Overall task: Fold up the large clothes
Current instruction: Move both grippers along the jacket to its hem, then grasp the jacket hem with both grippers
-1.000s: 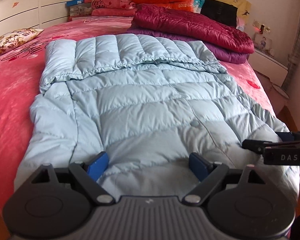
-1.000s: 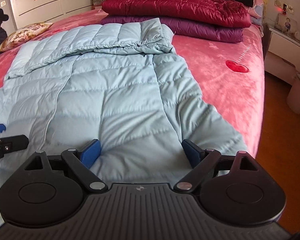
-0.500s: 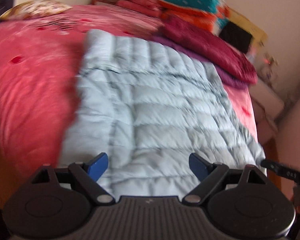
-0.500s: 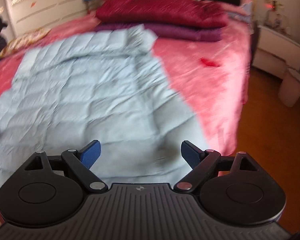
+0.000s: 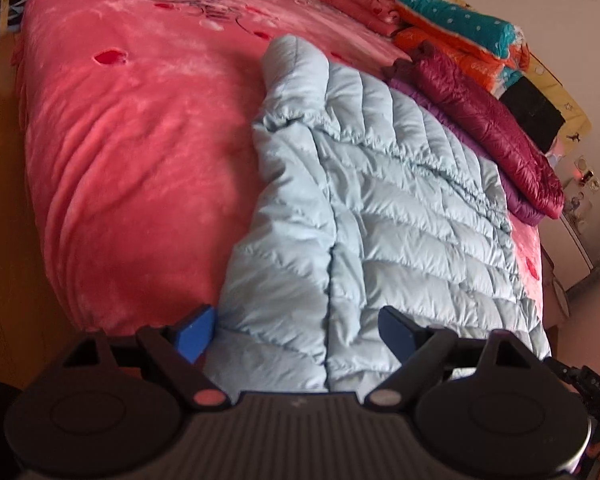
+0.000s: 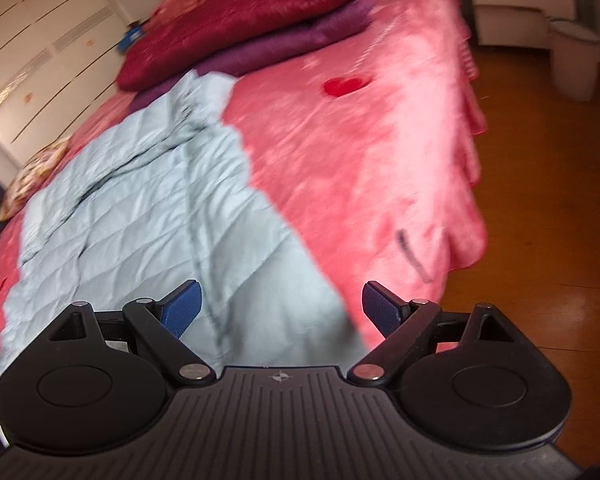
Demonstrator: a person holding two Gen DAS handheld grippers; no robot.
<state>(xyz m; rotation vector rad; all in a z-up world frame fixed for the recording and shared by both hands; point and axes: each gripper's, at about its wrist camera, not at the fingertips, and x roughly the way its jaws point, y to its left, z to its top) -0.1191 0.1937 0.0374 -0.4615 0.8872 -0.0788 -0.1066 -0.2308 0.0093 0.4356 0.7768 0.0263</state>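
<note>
Now the pale blue jacket (image 5: 380, 208) lies spread flat on the pink bed (image 5: 140, 140), just in front of the folded maroon jacket (image 5: 488, 128), while the left gripper (image 5: 296, 330) and right gripper (image 6: 280, 308) hover over its near hem, jaws apart and empty.

The right gripper (image 6: 280, 304) is hovering wide open over the pale blue jacket's (image 6: 148, 216) edge on the pink bedspread (image 6: 360, 152).

Pale-blue quilted down coat (image 5: 384, 216) spread flat on bed.
</note>
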